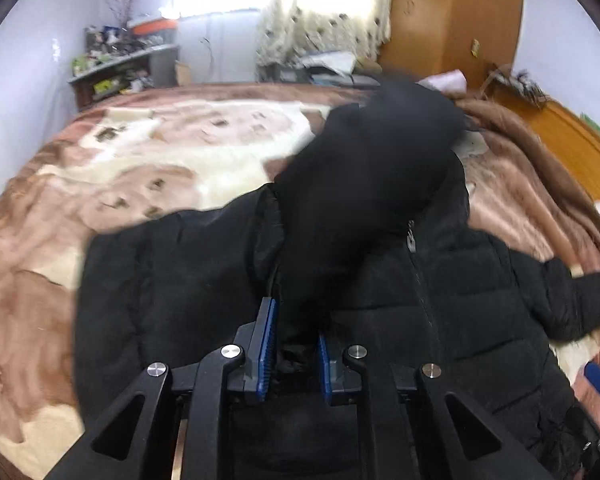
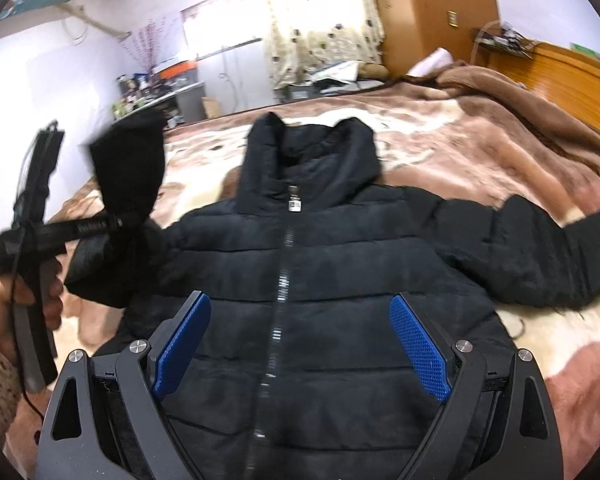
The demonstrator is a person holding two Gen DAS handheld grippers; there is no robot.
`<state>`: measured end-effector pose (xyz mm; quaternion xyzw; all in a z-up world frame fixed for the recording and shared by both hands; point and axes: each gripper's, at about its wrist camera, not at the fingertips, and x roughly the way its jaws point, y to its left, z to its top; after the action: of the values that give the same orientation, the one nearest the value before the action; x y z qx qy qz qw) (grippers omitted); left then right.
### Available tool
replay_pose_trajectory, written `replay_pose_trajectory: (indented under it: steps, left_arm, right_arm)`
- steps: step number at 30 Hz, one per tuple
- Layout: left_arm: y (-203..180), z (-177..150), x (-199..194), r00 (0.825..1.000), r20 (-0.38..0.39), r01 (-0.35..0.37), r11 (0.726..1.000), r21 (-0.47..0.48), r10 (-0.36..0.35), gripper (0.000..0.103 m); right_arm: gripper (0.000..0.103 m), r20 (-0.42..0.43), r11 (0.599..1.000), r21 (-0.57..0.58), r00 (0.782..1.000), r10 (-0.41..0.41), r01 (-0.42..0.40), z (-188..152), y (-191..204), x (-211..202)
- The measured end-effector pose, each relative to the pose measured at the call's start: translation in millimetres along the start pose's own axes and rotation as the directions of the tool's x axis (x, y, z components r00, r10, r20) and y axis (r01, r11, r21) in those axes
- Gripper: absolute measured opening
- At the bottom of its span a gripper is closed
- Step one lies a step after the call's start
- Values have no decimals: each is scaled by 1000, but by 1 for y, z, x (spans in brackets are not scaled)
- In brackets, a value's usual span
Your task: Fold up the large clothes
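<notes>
A black hooded puffer jacket (image 2: 340, 248) lies front up on the bed, zipped, its hood (image 2: 312, 152) toward the far side. My left gripper (image 1: 296, 344) is shut on the end of the jacket's left sleeve (image 1: 364, 168), which stands lifted and blurred above the jacket body (image 1: 172, 280). In the right wrist view that same gripper (image 2: 112, 222) shows at the left, held by a hand (image 2: 40, 300), with the sleeve (image 2: 128, 168) bunched in it. My right gripper (image 2: 300, 344) hovers open over the jacket's lower front with nothing between its blue pads. The other sleeve (image 2: 540, 248) lies spread out to the right.
A brown and cream patterned blanket (image 1: 140, 152) covers the bed. A rumpled brown cover (image 2: 520, 96) lies at the far right by the wooden headboard (image 2: 572, 76). A cluttered shelf (image 1: 120, 64), a curtained window (image 2: 320, 20) and a wooden wardrobe (image 1: 452, 12) stand beyond the bed.
</notes>
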<state>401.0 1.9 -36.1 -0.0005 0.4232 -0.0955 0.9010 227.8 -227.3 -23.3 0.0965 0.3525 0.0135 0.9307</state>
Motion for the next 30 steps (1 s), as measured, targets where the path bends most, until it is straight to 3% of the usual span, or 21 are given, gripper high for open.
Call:
replay_pose_trajectory:
  steps: [9,11,13,14,20,24,30]
  left_arm:
    - [-15,-23,50,988,-146,42,999,18,-39,27]
    - [-6,-30,50,984,-159,82,996,14,-79,37]
    - [-3,-34,45,976,-177,132,991,18,-127,63]
    - [-2,-36,43,971,-180,165,986,18,-159,68]
    - [16,-48,11,968,-143,207,978,-3,-205,72]
    - [40,-55,-21,988,-59,141,990,-31,-143,80]
    - [76,-63,-40,1000,-26,14,999,-49,-15,81]
  right_arm:
    - [91,-63,999,47,998,-25,28,-3,-33,23]
    - [91,-85,999,54,996,-3,7,-2,-34,34]
    - [91,-117,997,72,993,13,-4,0,-35,48]
    - [91,-125,997,79,992,24,-14,1,-36,54]
    - [90,-172,986,124,976,132,-112,12,-27,93]
    - [88,-190,976,138,963,193,-168,16,-10,117]
    - [85,-226,966,83,939,258,-246,12,34,143]
